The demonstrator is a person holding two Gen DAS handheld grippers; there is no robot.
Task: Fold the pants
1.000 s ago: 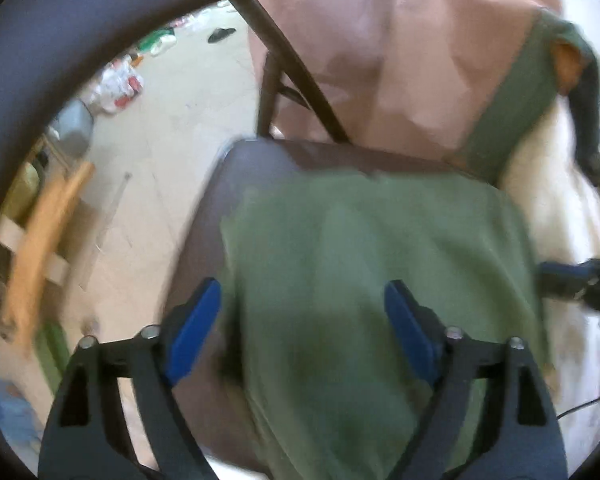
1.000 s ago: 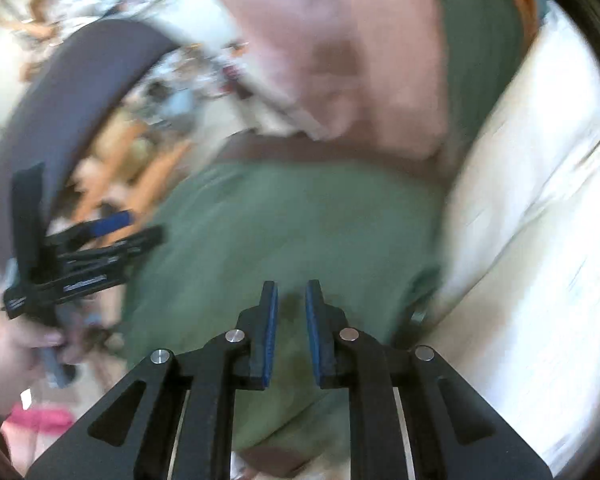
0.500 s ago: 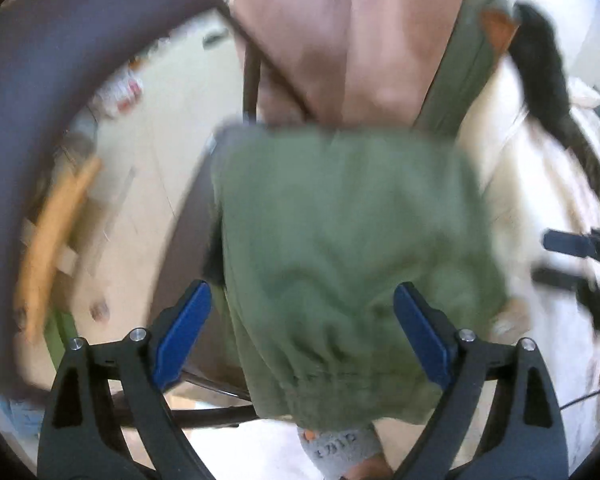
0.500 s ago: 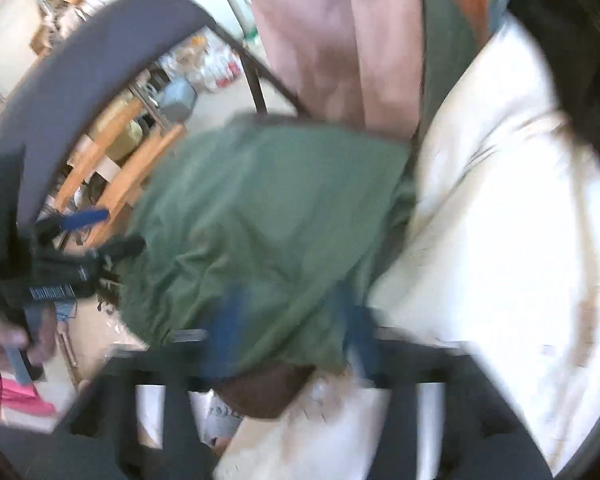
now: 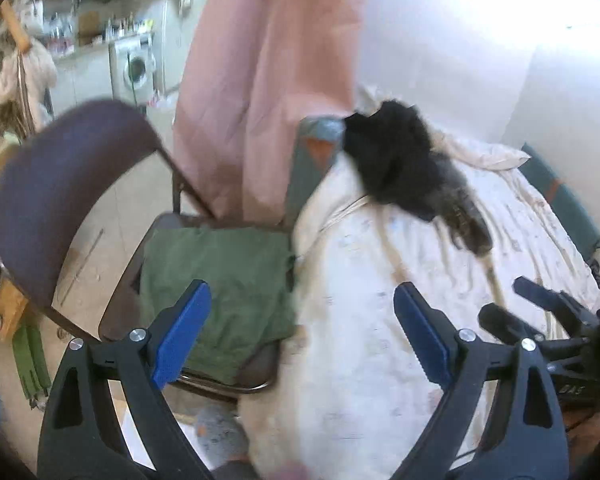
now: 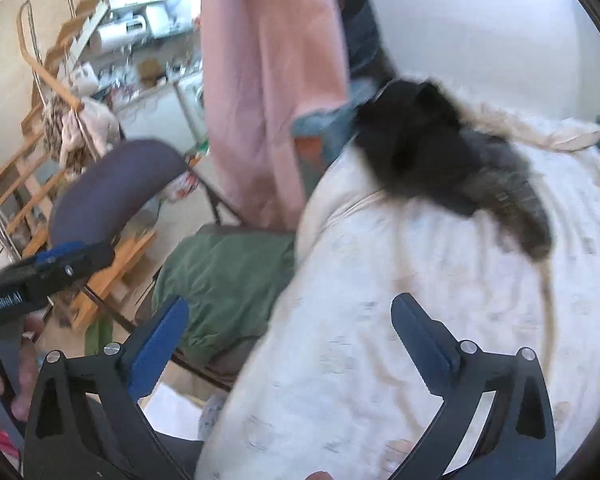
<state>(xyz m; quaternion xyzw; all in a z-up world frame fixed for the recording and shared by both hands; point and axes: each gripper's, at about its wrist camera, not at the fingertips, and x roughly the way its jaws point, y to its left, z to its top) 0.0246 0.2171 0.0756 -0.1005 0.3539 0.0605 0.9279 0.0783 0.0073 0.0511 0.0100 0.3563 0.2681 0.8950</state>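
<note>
Lying folded on the chair seat [image 5: 124, 312], the green pants [image 5: 224, 284] look soft, light and floppy (pinch doubled edges); both tools, left [image 5: 300, 332] and right [image 6: 290, 344], spread empty, right opening.

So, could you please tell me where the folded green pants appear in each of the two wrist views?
Left wrist: the green pants lie on the chair seat, left of centre, behind the left blue finger.
Right wrist: the green pants sit left of centre, above the left blue finger.
Shared landmark: the pink curtain hangs just above them.
</note>
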